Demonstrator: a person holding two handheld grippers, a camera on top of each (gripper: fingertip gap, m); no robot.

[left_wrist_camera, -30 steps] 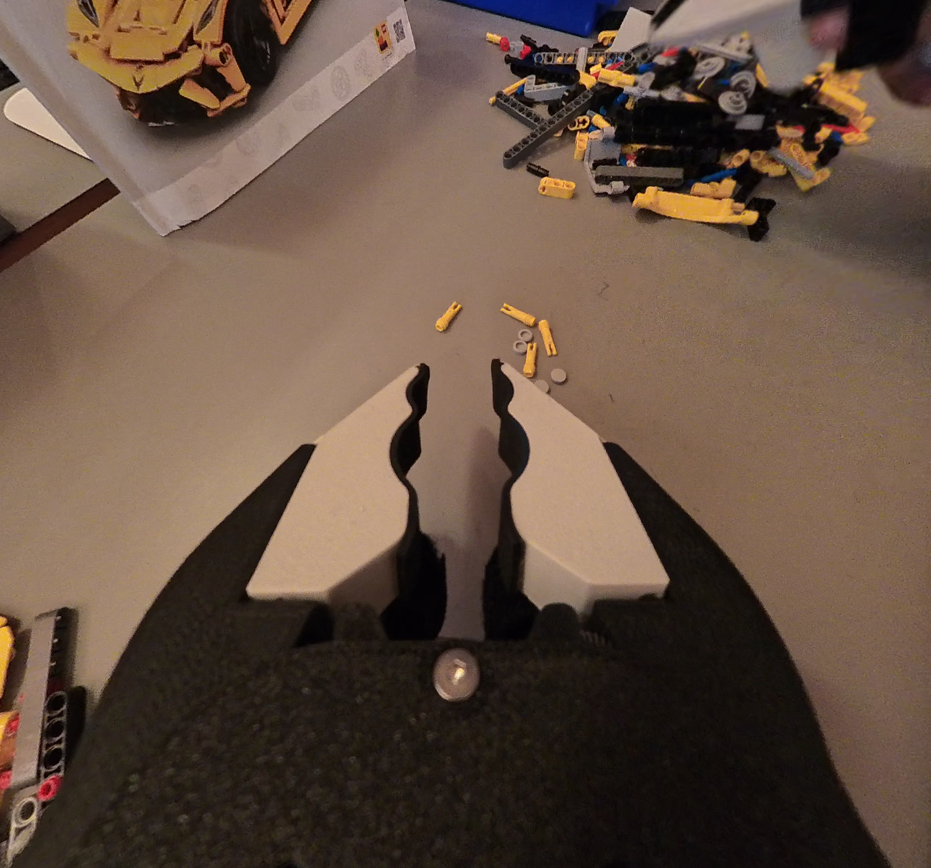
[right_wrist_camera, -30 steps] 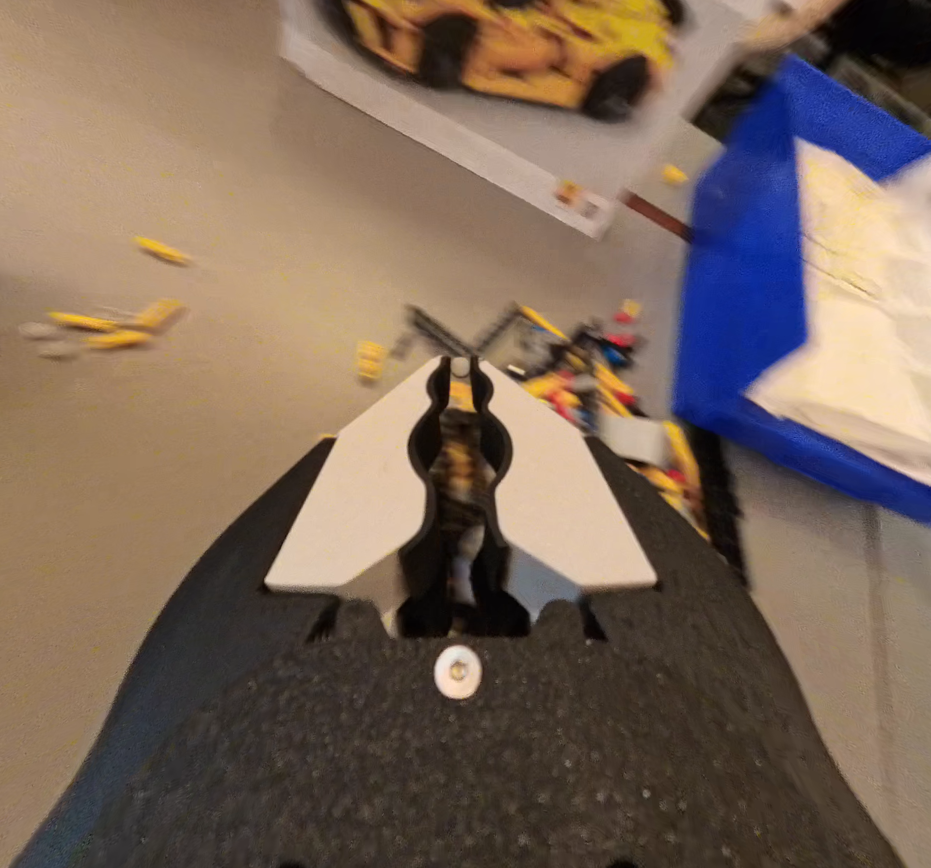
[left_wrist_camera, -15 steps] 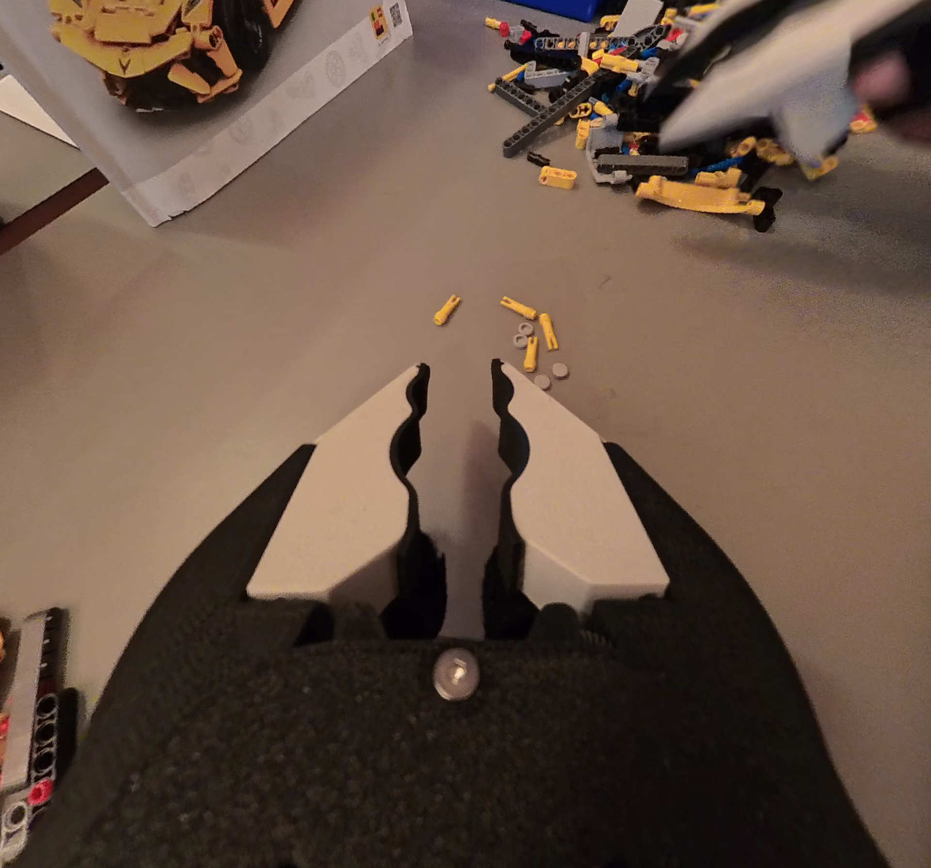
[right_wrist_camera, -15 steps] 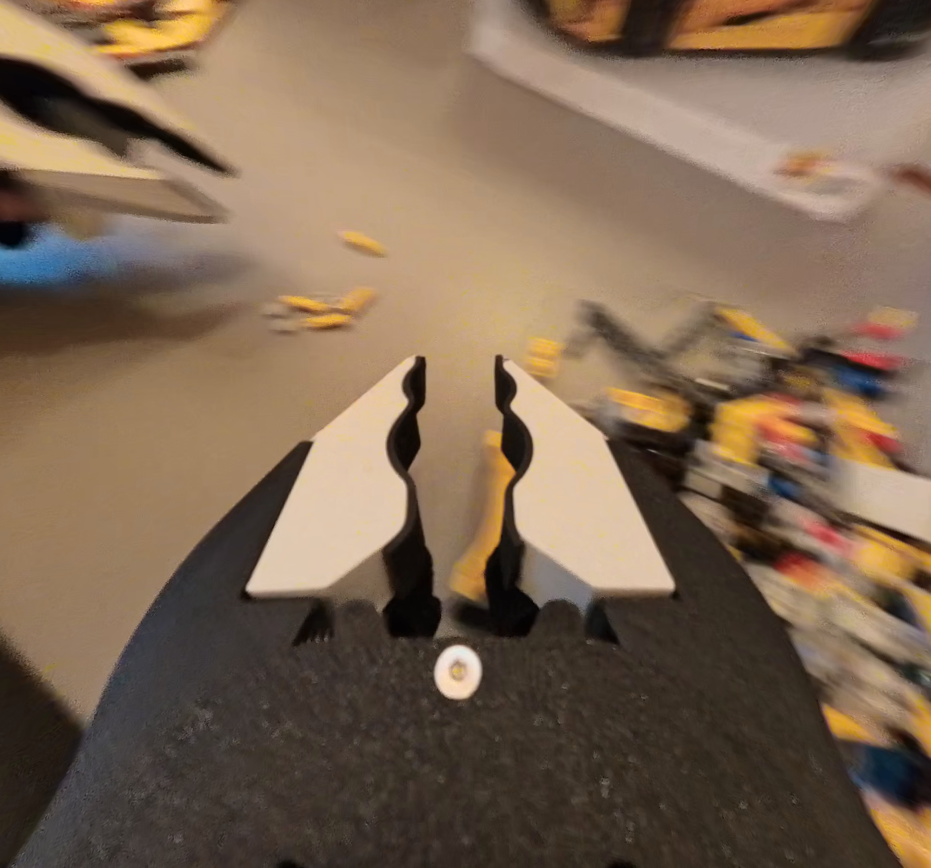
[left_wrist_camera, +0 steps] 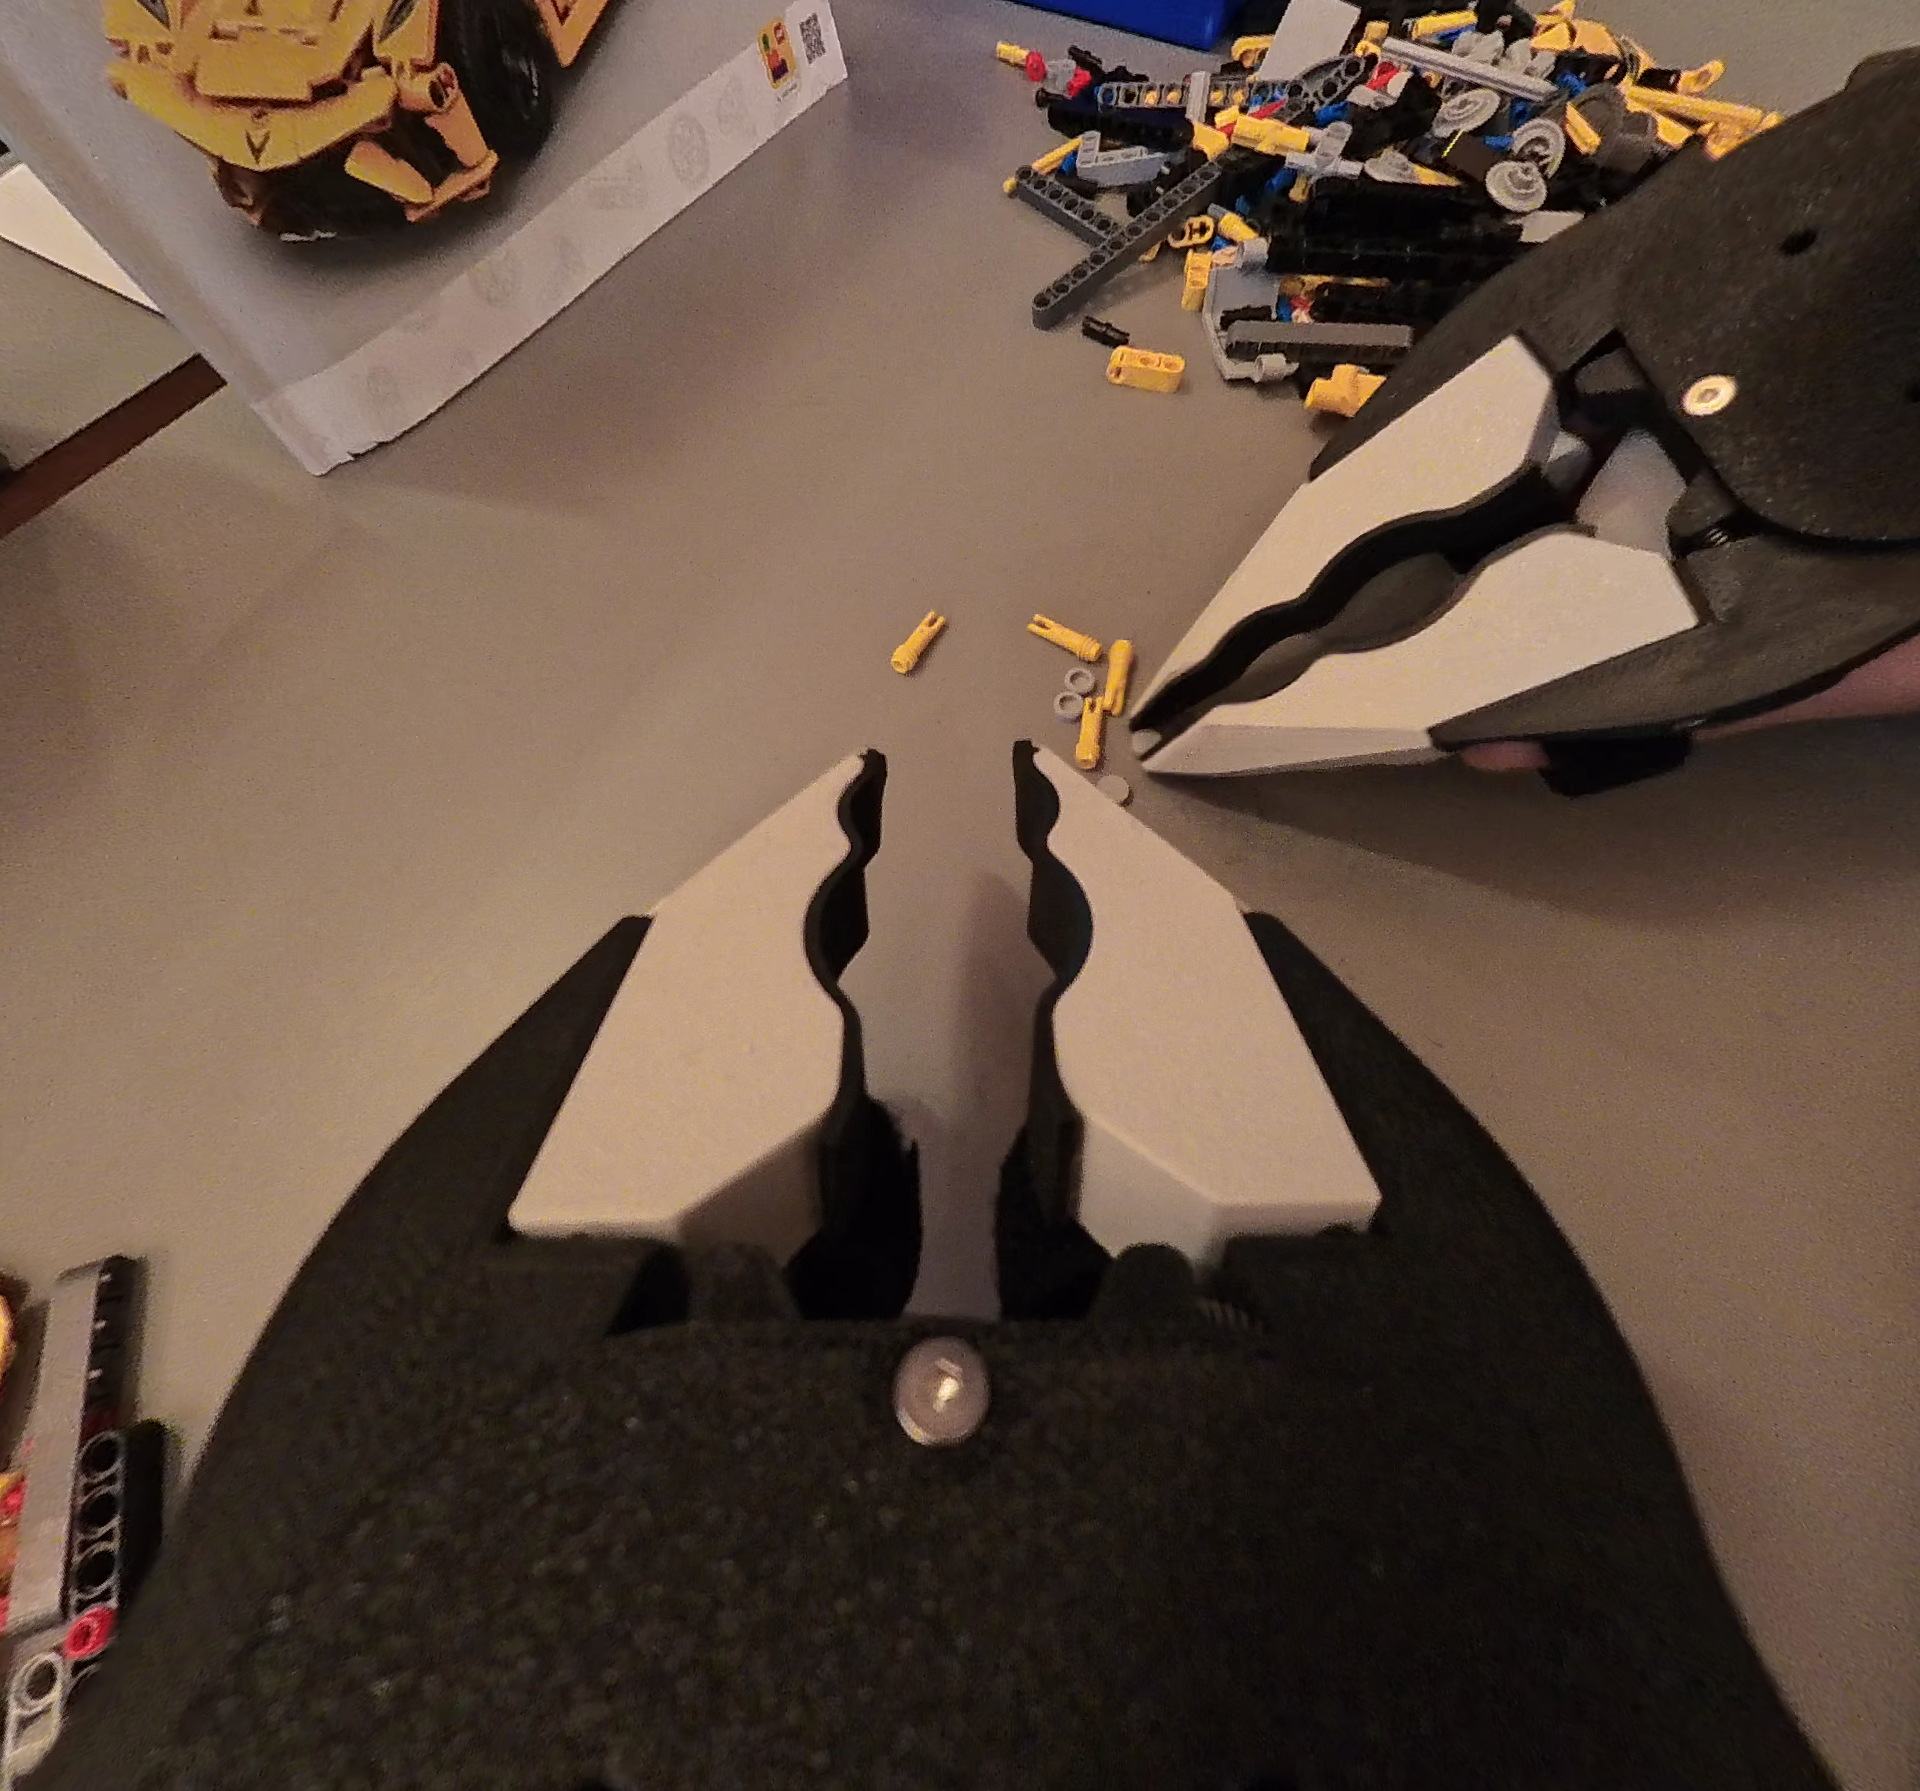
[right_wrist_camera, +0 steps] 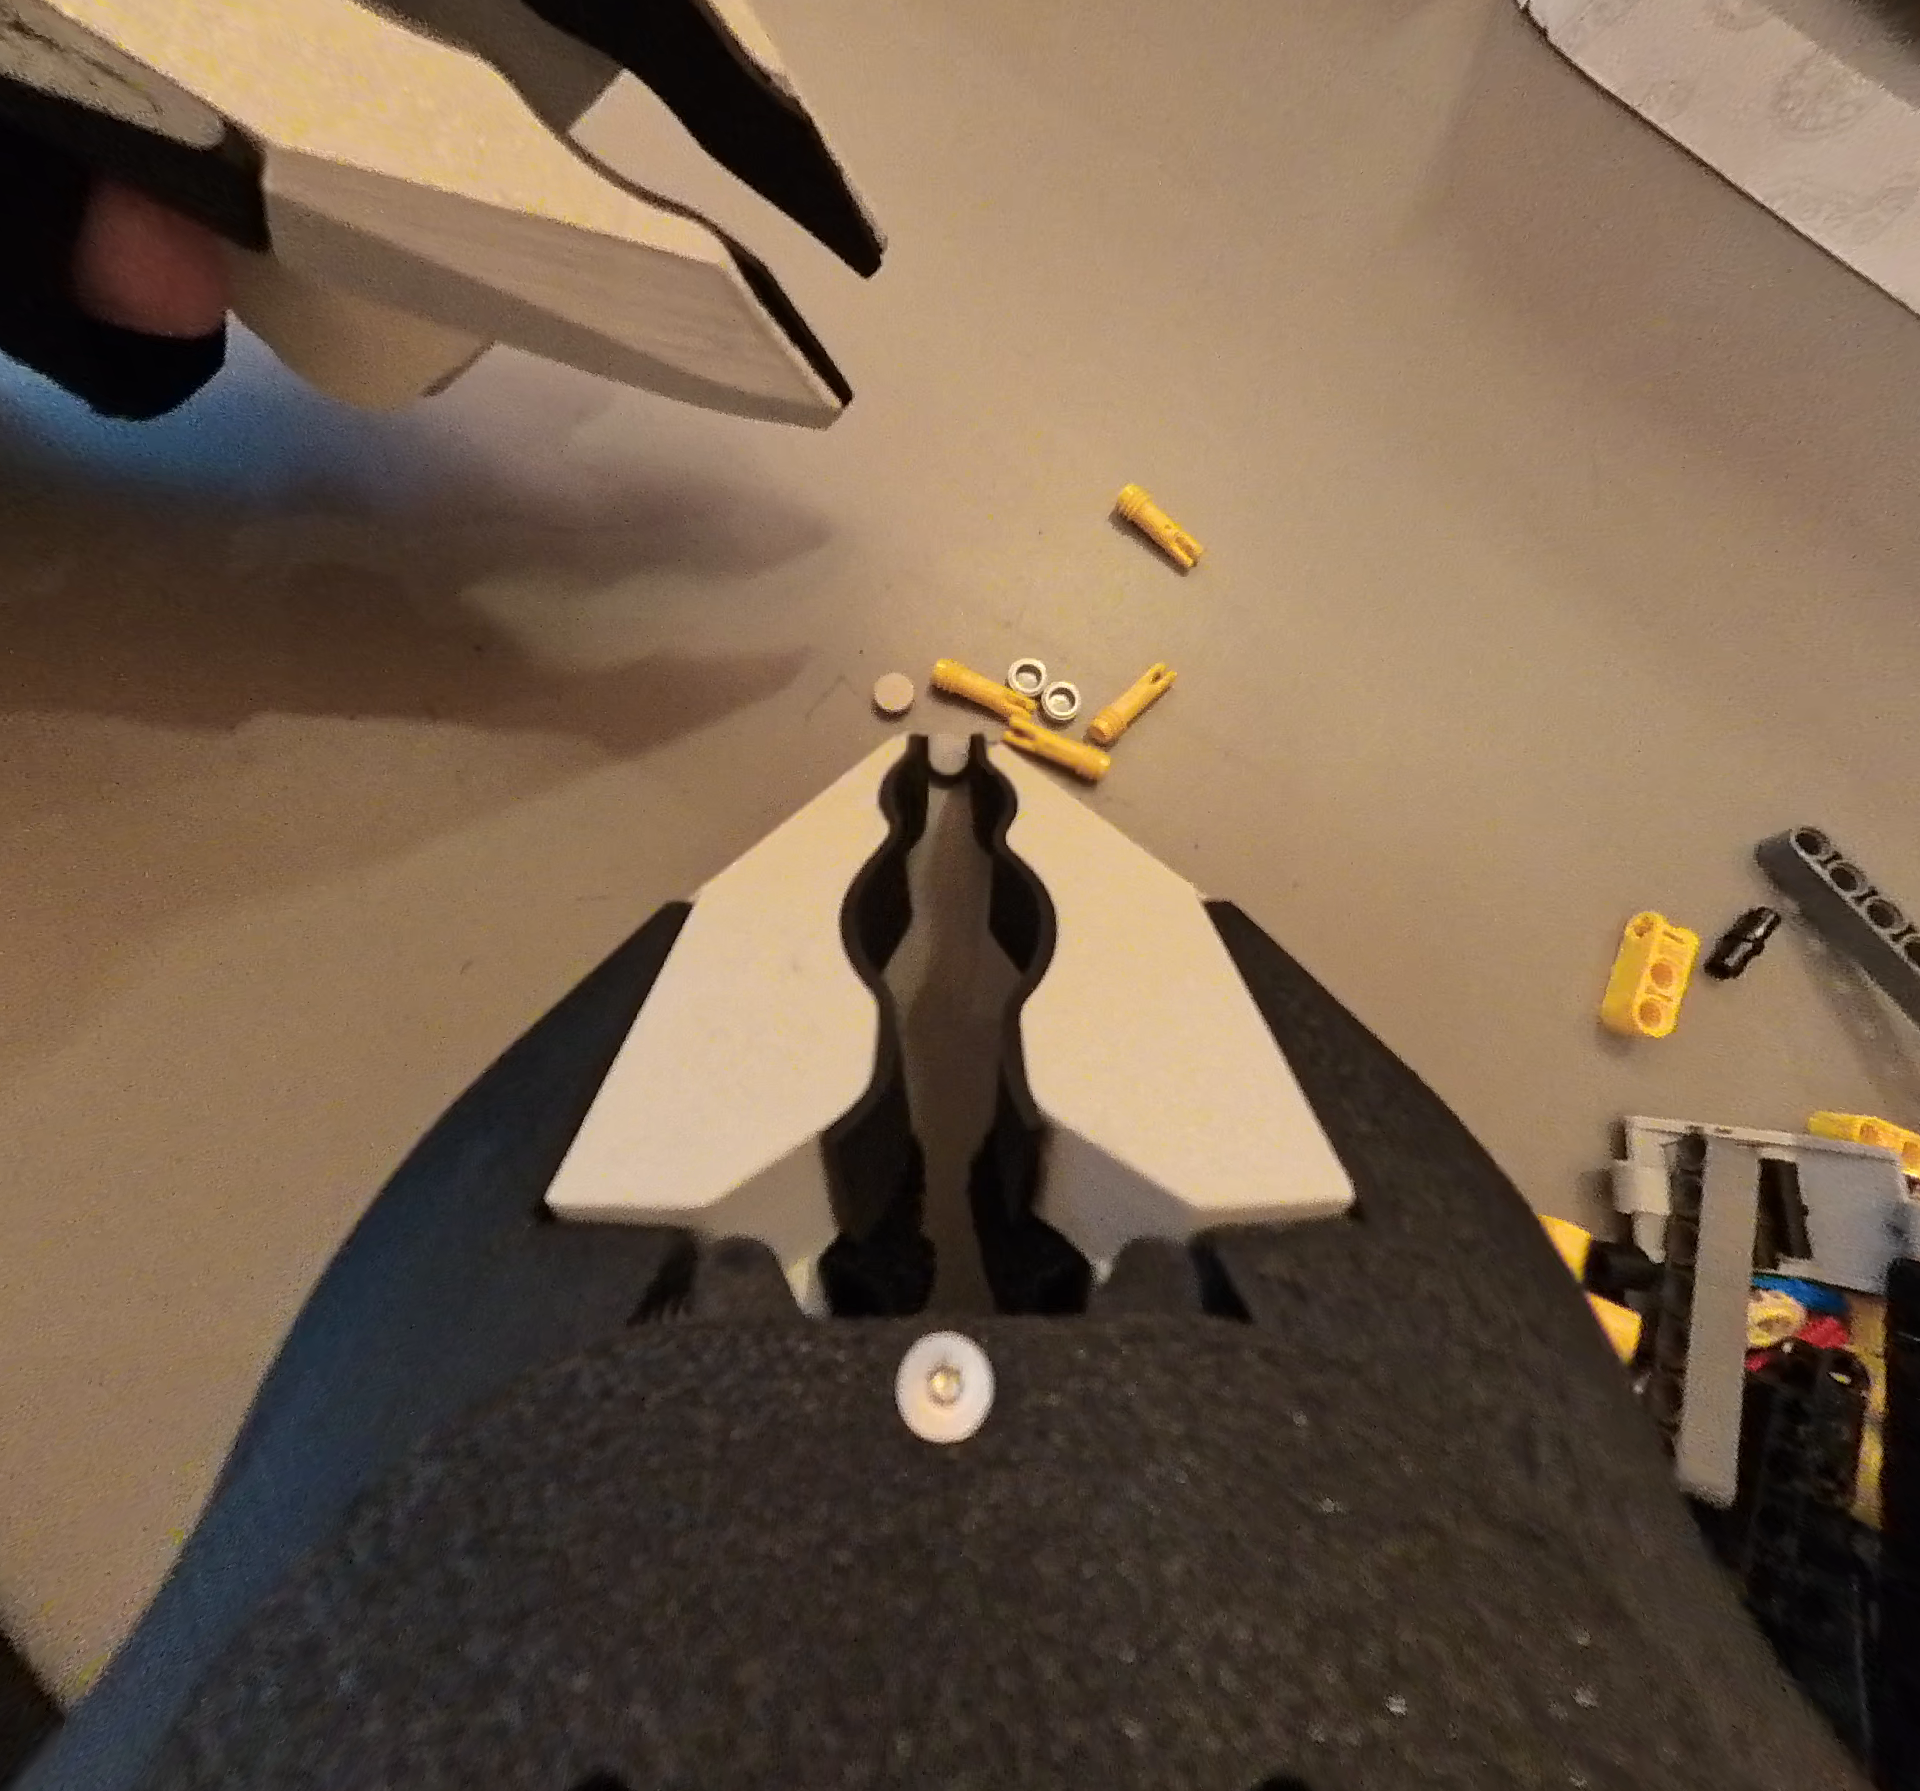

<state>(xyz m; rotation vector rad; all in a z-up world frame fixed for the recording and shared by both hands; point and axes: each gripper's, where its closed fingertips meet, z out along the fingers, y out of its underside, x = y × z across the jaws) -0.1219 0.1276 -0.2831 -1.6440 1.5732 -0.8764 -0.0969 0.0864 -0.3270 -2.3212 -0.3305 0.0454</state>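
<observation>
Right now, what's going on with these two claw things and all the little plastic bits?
A person holds a claw in each hand over a grey table. The right claw has its tips nearly closed around a small grey round piece, beside a few yellow pins and grey rings. The left claw is open and holds nothing, just short of the same cluster. A big pile of building pieces and a box picturing a yellow car lie beyond.

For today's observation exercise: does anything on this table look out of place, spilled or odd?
A few yellow pins and small grey rings lie scattered on the grey table, apart from the main pile of loose building pieces. The right gripper has a small grey disc between its tips. Nothing looks damaged.
</observation>
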